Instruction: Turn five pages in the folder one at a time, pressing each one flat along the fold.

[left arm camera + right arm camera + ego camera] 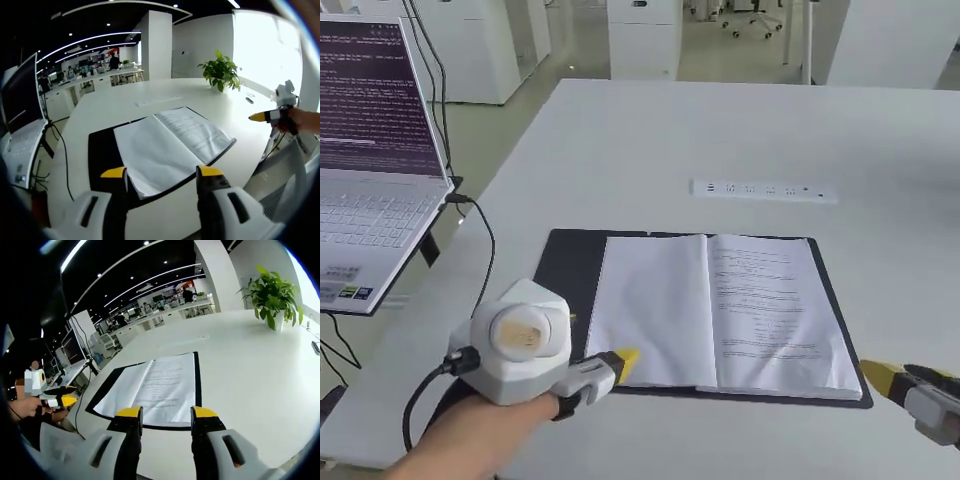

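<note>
Folder [570,270] lies open and flat on the white table [640,130]; black cover, blank sheet left of the fold, printed sheet right. Left gripper [161,172], held in a hand [485,428], sits at the near left corner; fingers wide, nothing between them. Right gripper [167,412] is just off the near right corner; fingers apart, empty, folder straight ahead of them. Spread's long axis runs side to side; fold runs away from both sets of fingers.

White left gripper [623,362], yellow-tipped jaws, black cable [420,388]; right gripper [882,378] apparently alike.
</note>
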{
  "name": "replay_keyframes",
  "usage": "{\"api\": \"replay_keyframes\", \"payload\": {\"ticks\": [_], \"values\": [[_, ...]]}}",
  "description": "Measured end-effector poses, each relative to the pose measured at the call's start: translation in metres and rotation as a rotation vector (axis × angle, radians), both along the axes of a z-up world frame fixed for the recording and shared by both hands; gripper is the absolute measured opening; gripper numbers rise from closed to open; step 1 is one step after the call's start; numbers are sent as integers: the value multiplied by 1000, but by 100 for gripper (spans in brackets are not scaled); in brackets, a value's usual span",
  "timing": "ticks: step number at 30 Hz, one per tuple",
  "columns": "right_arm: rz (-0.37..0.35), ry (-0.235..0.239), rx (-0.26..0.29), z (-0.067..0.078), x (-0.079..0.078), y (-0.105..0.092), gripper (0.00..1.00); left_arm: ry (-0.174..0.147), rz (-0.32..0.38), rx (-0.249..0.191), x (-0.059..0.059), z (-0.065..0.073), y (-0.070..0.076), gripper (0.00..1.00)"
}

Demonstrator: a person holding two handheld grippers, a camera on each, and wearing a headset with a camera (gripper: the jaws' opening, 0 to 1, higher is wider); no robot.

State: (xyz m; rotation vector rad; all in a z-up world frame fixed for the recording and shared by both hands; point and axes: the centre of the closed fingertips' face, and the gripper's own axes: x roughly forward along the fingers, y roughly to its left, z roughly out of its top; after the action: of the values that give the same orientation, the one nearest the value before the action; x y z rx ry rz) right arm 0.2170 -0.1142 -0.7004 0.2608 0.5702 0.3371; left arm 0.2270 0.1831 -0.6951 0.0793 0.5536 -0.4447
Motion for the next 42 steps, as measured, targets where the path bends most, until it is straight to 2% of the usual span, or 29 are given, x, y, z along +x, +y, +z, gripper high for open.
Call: {"api": "replay_keyframes", "payload": {"ticks": [3, 5, 7, 12, 24, 33, 42], "values": [[2, 5, -3, -2, -1, -2, 38, 20, -1, 0, 0, -4, -4, 57], [3, 7, -2, -2, -1, -3, 39, 21, -2, 2, 1, -6, -7, 58], [4, 5, 2, -2, 1, -4, 39, 35, -13, -3, 1, -9, -13, 58], [16, 9, -1, -6, 6, -5, 39, 41, -40, 10, 6, -14, -31, 58], [40, 38, -11, -22, 10, -11, 40, 61, -126, 10, 22, -24, -89, 58], [39, 55, -1, -31, 10, -11, 40, 75, -167, 15, 29, -34, -120, 57], [32, 76, 12, -42, 6, -9, 39, 55, -205, 13, 43, -51, -158, 54]]}}
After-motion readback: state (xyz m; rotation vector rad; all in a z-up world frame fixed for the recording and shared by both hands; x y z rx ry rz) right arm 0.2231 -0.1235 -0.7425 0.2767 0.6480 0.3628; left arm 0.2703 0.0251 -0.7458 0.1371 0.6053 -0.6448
